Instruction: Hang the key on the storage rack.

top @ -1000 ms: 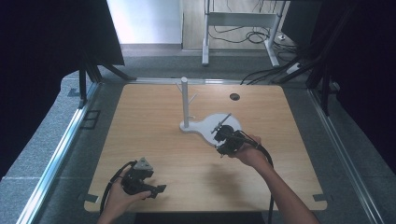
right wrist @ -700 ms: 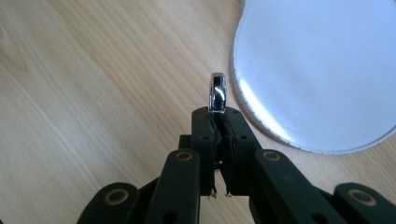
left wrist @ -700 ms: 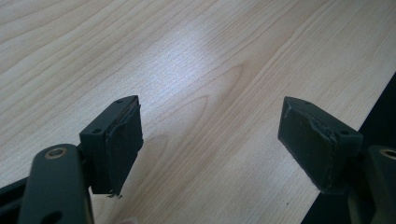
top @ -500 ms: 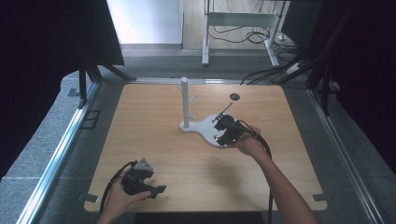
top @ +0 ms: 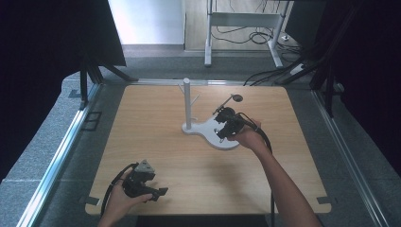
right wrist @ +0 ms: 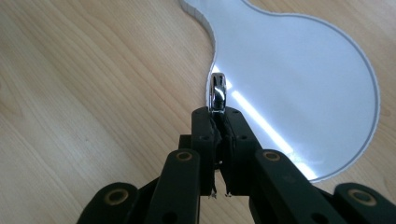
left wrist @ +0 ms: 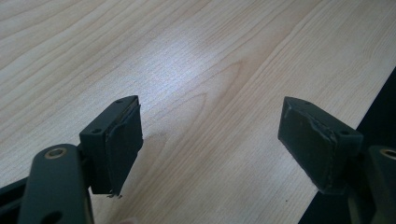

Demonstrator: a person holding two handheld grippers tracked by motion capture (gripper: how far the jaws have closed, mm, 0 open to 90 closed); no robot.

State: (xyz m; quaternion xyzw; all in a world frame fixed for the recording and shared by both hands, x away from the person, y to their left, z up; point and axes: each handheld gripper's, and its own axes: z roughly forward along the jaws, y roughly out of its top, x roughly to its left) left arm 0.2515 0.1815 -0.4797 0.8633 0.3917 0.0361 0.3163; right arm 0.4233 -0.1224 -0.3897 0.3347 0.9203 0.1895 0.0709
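A white stand, an upright post [top: 187, 101] with short side pegs, rises from a flat white base [top: 204, 129] that widens into a round dish near the table's middle. My right gripper [top: 226, 124] hovers over that dish, shut on a small silver ring [right wrist: 217, 91] that sticks up edge-on from its pads. In the right gripper view the ring sits over the dish's [right wrist: 303, 93] left rim. My left gripper [top: 158, 193] rests near the front left of the wooden table, open, with nothing between its fingers [left wrist: 119, 140].
A dark round spot [top: 237, 98] marks the tabletop behind the right gripper. The table's front edge [left wrist: 369, 100] runs close beside the left gripper's right jaw. Metal rails border the table on the left and right, and black curtains stand at both sides.
The right gripper, with the ring in it, has moved away from the person across the white base. The left gripper has stayed where it was.
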